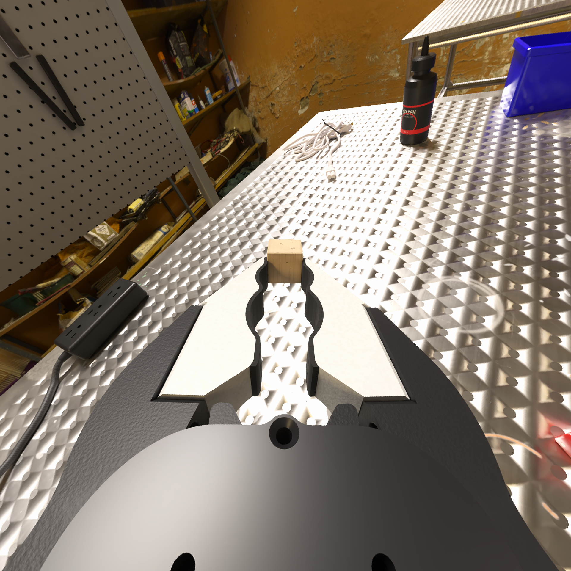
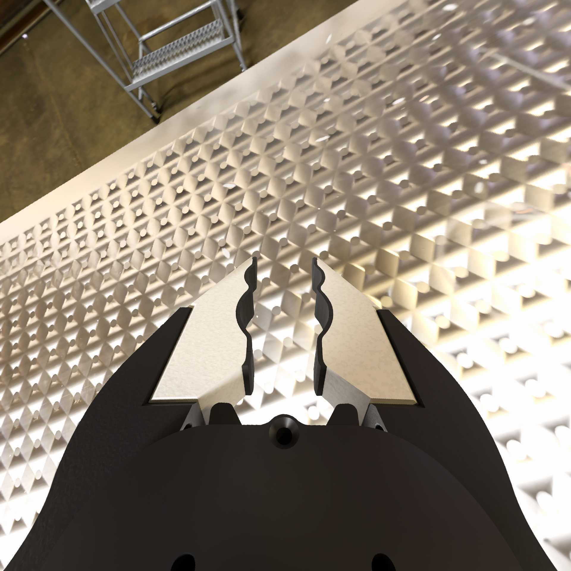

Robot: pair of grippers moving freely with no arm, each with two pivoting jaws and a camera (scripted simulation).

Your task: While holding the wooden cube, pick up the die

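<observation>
While clamped at its tips on the wooden cube (image 1: pixel 284 262), just clear of the patterned steel table (image 1: pixel 401 247), left gripper (image 1: pixel 284 265) best kept steady; right gripper (image 2: pixel 284 268), parted and empty, best swung off to search, no die in either view.

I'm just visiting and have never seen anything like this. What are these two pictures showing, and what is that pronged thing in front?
Each picture comes from a camera riding on a two-fingered claw, looking forward along its fingers. The left claw is pinching a small wooden cube at its fingertips above a patterned metal table. On that table lie a black power strip, a coiled white cable, a black bottle and a blue bin. The right claw is open and holds nothing, with only bare table under it. The die shows in neither picture.
</observation>
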